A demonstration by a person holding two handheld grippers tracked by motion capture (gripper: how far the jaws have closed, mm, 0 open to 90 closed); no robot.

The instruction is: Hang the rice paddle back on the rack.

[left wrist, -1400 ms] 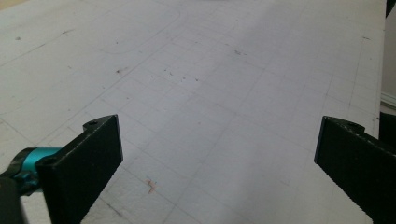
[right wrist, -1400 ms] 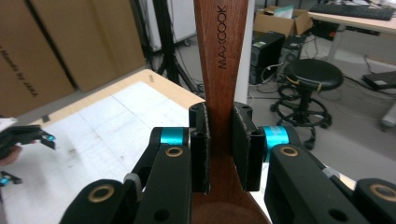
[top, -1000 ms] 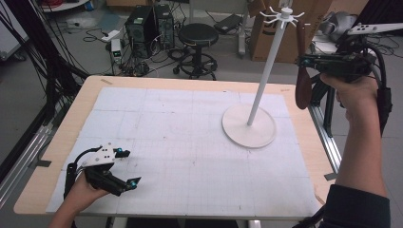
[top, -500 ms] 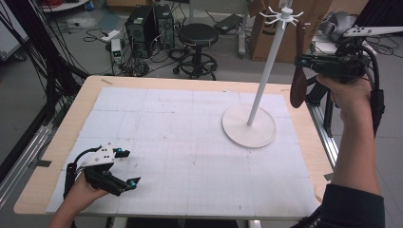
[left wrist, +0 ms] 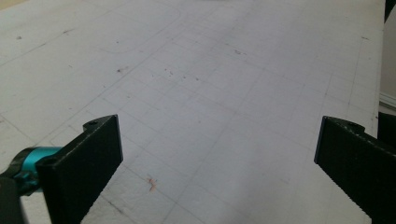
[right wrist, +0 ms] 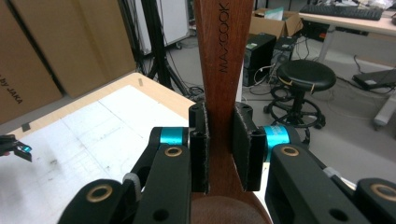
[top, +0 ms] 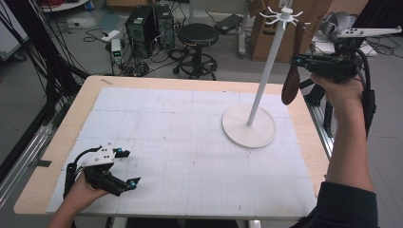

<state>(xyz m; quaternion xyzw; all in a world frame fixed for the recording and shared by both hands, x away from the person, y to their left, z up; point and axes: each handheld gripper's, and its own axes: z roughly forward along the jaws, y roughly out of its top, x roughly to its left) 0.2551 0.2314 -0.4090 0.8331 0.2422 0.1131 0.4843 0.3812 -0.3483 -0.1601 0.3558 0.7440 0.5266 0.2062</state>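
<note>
A dark wooden spoon (top: 291,76) hangs upright in the air at the table's far right, its bowl pointing down. My right gripper (top: 297,61) is shut on its handle (right wrist: 223,70), which carries the word MAXCOOK. A white stand (top: 268,71) with hooks at its top rises from a round base (top: 249,126) just left of the spoon. The spoon's upper end is close to the hooks (top: 281,14). My left gripper (top: 127,167) rests open near the table's front left corner, over bare white mat (left wrist: 210,102), nothing between its jaws.
A white gridded mat (top: 180,142) covers the wooden table (top: 85,99). Behind the table stand a black stool (top: 199,35), computer towers (top: 149,23) and cardboard boxes (top: 266,28). A metal rail (top: 321,128) runs along the right edge.
My right gripper has carried the spoon up and to the left, closer to the stand's top. The left gripper has stayed where it was.
</note>
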